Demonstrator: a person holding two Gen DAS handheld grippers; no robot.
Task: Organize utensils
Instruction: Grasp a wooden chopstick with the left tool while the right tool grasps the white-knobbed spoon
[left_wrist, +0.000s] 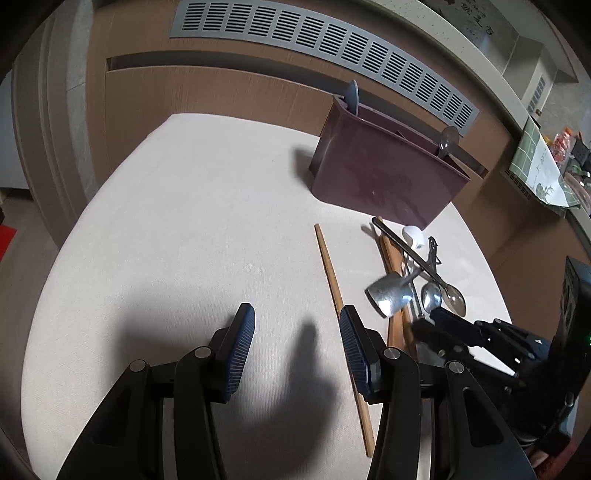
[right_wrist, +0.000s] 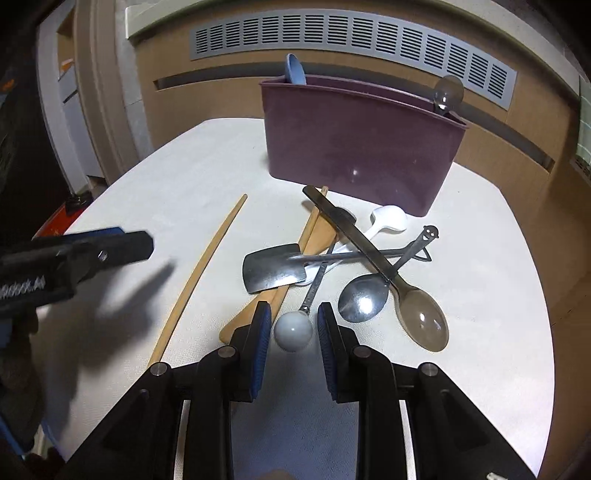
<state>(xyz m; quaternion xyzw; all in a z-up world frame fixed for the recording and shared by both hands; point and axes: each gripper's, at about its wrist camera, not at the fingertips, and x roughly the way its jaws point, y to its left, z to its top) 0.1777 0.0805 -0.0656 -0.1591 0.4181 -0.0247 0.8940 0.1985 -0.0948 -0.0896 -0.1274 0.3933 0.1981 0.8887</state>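
A purple utensil holder (right_wrist: 362, 147) stands at the back of the white table, with a blue spoon (right_wrist: 295, 70) and a clear spoon (right_wrist: 448, 94) in it; it also shows in the left wrist view (left_wrist: 384, 173). In front lies a pile of utensils: a metal spatula (right_wrist: 273, 267), a brown spoon (right_wrist: 421, 317), a steel spoon (right_wrist: 364, 299), a white spoon (right_wrist: 388, 219). My right gripper (right_wrist: 293, 328) is open, with its fingers on either side of a round white-headed utensil (right_wrist: 293, 330). My left gripper (left_wrist: 297, 332) is open and empty over the table. A lone chopstick (left_wrist: 341, 306) lies beside it.
A smiley-handled metal utensil (right_wrist: 424, 240) and wooden utensils (right_wrist: 314, 229) lie in the pile. The table (left_wrist: 184, 221) has rounded edges. A wooden cabinet with a grey vent (right_wrist: 351, 37) stands behind. A cluttered counter (left_wrist: 546, 166) is at far right.
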